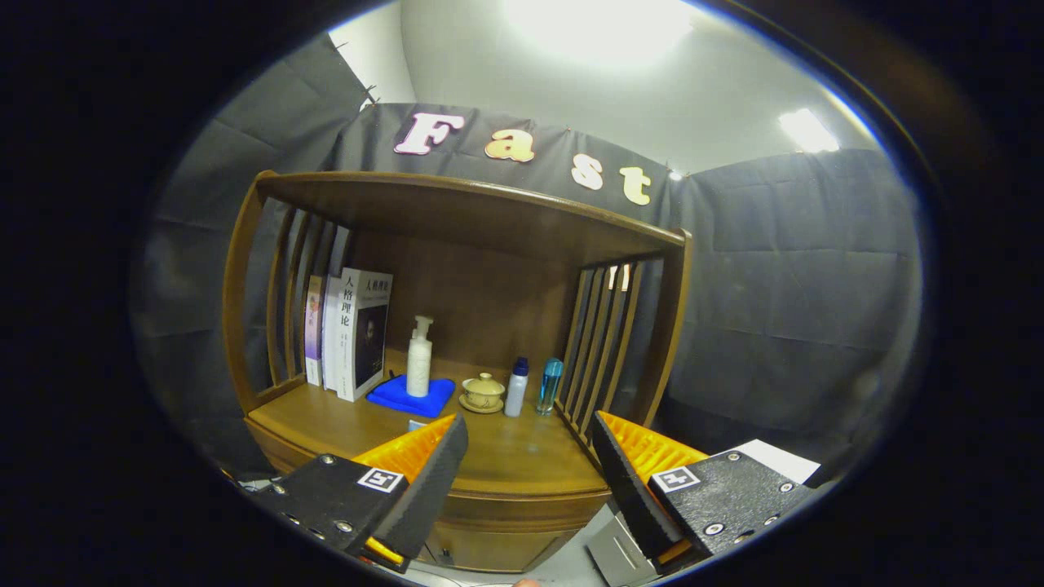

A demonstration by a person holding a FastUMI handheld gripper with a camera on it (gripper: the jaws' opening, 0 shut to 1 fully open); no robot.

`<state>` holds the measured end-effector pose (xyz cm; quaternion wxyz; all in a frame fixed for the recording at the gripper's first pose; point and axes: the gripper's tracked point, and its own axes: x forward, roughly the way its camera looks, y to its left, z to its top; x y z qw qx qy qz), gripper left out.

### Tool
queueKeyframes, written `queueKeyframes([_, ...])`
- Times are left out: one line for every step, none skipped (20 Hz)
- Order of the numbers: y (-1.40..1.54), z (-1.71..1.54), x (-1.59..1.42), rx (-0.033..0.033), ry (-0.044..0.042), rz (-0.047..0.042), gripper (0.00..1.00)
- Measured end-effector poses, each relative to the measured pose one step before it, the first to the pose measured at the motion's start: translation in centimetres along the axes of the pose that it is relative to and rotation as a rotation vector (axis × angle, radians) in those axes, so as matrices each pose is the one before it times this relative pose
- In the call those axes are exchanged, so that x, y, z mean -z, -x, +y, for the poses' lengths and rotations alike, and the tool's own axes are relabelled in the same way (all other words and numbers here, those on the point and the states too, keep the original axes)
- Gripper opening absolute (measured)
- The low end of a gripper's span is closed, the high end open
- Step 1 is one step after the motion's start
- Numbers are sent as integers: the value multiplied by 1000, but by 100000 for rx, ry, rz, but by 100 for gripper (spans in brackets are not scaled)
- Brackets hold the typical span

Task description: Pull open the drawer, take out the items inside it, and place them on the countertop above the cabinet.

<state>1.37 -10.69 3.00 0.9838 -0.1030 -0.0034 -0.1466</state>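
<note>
My gripper (528, 422) is open, its two fingers spread wide with nothing between them. It hovers above and in front of a wooden cabinet, looking down on the countertop (522, 456). Below the countertop's rounded front edge, the cabinet front (497, 548) with the drawer shows between the fingers. I cannot tell from here whether the drawer is open. Its contents are hidden.
At the back of the countertop, under a wooden shelf (457, 208), stand several books (351, 334), a white pump bottle (419, 359) on a blue cloth (410, 397), a lidded tea cup (483, 392), a small white bottle (516, 389) and a blue bottle (550, 385). Slatted sides (608, 342) close the shelf.
</note>
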Motion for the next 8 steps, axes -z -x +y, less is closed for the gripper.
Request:
queueKeyframes([132, 257, 36, -885, -2457, -41, 95])
queueKeyframes([73, 910, 100, -3313, -4529, 510, 95])
queueKeyframes([144, 1227, 188, -4585, -4134, 455, 95])
queueKeyframes([65, 1118, 10, -3927, -2585, 232, 95])
queueKeyframes([8, 398, 7, -1575, -204, -165, 95])
queueKeyframes([86, 316, -156, -388, 1505, -471, 95])
queueKeyframes([246, 495, -176, -410, 1695, -586, 95])
queueKeyframes([248, 518, -327, -646, 1513, -811, 95])
